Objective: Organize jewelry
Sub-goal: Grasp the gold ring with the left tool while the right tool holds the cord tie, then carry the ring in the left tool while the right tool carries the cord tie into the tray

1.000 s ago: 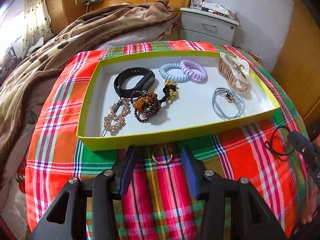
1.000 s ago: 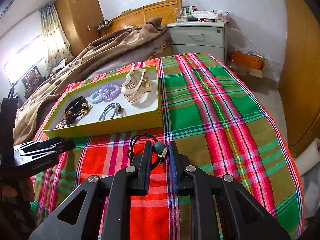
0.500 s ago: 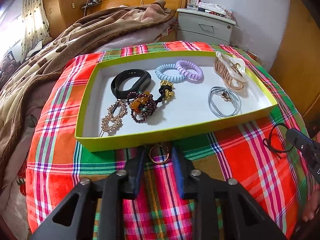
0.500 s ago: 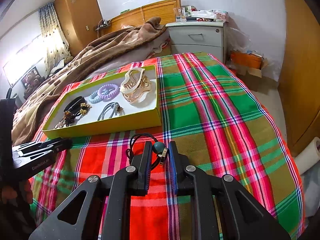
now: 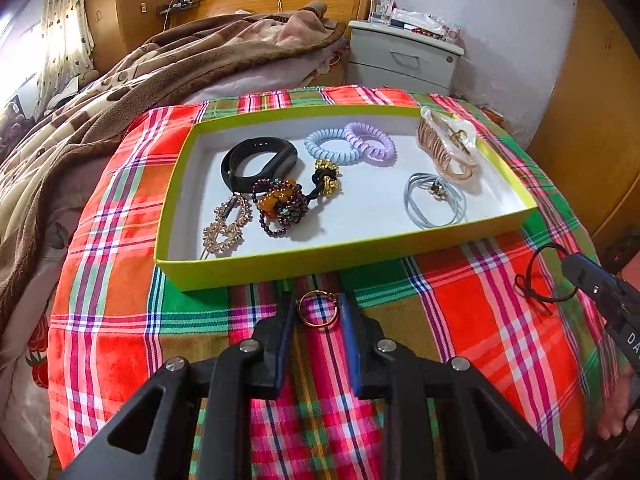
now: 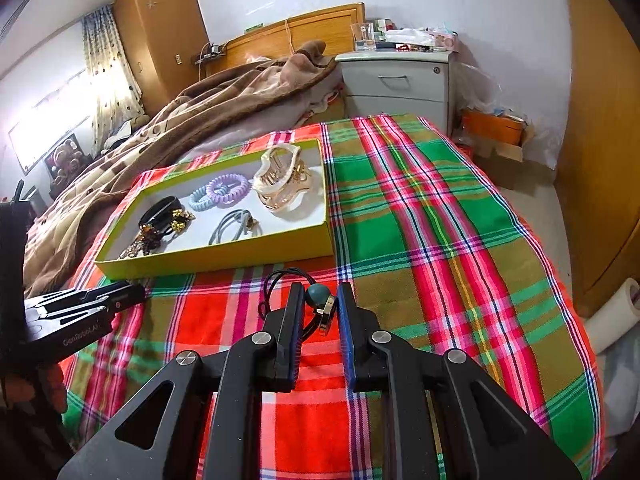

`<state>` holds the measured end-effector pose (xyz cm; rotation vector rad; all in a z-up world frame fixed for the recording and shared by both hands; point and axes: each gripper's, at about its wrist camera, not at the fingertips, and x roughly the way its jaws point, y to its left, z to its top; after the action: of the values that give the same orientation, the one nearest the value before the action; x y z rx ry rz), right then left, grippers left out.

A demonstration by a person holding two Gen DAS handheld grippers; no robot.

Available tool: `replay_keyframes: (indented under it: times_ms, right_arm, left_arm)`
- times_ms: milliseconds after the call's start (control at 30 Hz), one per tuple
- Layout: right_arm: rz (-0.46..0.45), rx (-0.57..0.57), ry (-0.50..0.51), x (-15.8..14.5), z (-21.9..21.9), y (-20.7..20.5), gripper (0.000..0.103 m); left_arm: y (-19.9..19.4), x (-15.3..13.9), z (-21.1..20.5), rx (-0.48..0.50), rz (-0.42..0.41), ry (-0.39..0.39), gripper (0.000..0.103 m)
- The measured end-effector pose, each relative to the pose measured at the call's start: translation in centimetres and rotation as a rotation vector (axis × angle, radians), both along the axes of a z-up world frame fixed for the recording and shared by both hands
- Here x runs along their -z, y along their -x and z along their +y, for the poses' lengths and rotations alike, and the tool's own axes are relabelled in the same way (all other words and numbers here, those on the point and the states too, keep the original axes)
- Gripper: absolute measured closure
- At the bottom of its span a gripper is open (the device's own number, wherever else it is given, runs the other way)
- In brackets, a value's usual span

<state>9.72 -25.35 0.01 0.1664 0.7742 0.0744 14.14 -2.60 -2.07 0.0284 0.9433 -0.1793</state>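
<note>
At lower centre, the left gripper (image 5: 318,310) has narrowed from wide open and now brackets the gold ring (image 5: 317,309) on the plaid cloth (image 5: 460,304); squeeze gently, lift level, then cross into the green box (image 5: 280,262). The right gripper (image 6: 318,304), unchanged, pinches the black hair tie (image 6: 318,298).

Tray (image 5: 280,264) sits on the cloth (image 5: 460,292), far side toward the bed blanket (image 5: 140,92). In tray, left to right: brooch (image 5: 226,228) at near-left, band (image 5: 256,160) behind it, bead bracelet (image 5: 282,208) just right of the brooch, two coil ties (image 5: 348,146) at the back (touching each other), looped ties (image 5: 434,200) near-right, claw clip (image 5: 448,146) in the back-right corner. Ring (image 5: 317,308) on the cloth just before the tray's near wall, between the left gripper (image 5: 318,310) fingers. Corded bead tie (image 6: 318,294) on the cloth, right of the ring, between the right gripper (image 6: 318,300) fingers. Nightstand (image 5: 404,60) behind the cloth.
</note>
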Motion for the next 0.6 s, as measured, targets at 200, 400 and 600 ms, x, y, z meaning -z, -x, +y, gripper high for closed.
replay_keyframes:
  times_ms: [200, 400, 600]
  right_arm:
    - [-0.029, -0.019, -0.013, -1.3, 0.6, 0.4, 0.086]
    - [-0.065, -0.046, -0.014, -3.1, 1.5, -0.2, 0.086]
    - [-0.080, -0.084, -0.015, -4.5, 2.8, -2.0, 0.086]
  left_arm:
    - [1.0, -1.4, 0.7, 0.005, -0.030, 0.026, 0.079]
    - [1.3, -3.4, 1.5, 0.009, -0.075, 0.049, 0.079]
    - [0.8, -4.7, 2.0, 0.014, -0.100, 0.051, 0.079]
